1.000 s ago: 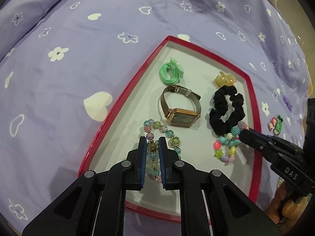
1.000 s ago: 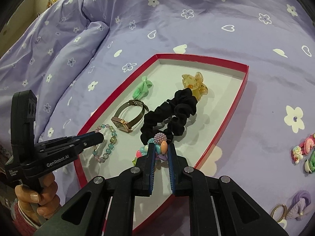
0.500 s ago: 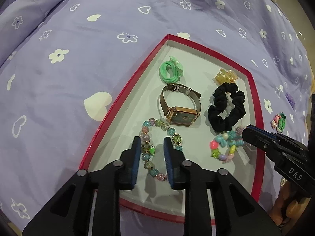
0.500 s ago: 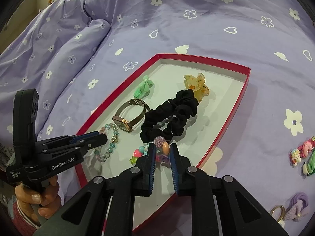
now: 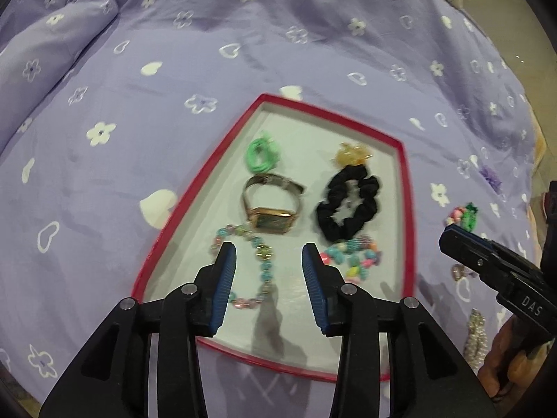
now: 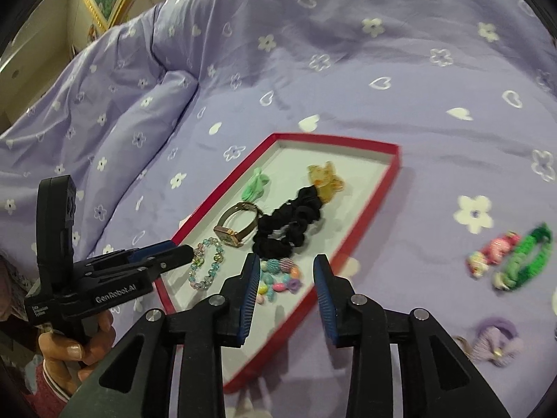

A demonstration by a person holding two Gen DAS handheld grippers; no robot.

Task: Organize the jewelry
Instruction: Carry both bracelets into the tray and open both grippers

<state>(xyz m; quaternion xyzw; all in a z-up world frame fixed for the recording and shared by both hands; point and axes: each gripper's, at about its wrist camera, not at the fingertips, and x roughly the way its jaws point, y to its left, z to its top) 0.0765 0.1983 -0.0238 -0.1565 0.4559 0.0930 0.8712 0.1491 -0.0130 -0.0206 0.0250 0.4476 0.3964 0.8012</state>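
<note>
Above the near end of the red tray (image 5: 181, 205) on the bed (image 5: 146, 80), your left gripper (image 5: 268, 253) is opening, nothing between its jaws, over the pastel bead bracelet (image 5: 261, 264). Your right gripper (image 6: 286, 265) is opening too, empty, just above the colourful bead bracelet (image 6: 278, 277) beside the black scrunchie (image 6: 290, 223).

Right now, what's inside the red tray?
Inside the red tray: green hair tie, watch, amber claw clip, black scrunchie, two bead bracelets. Its near edge is hidden by gripper fingers.
</note>
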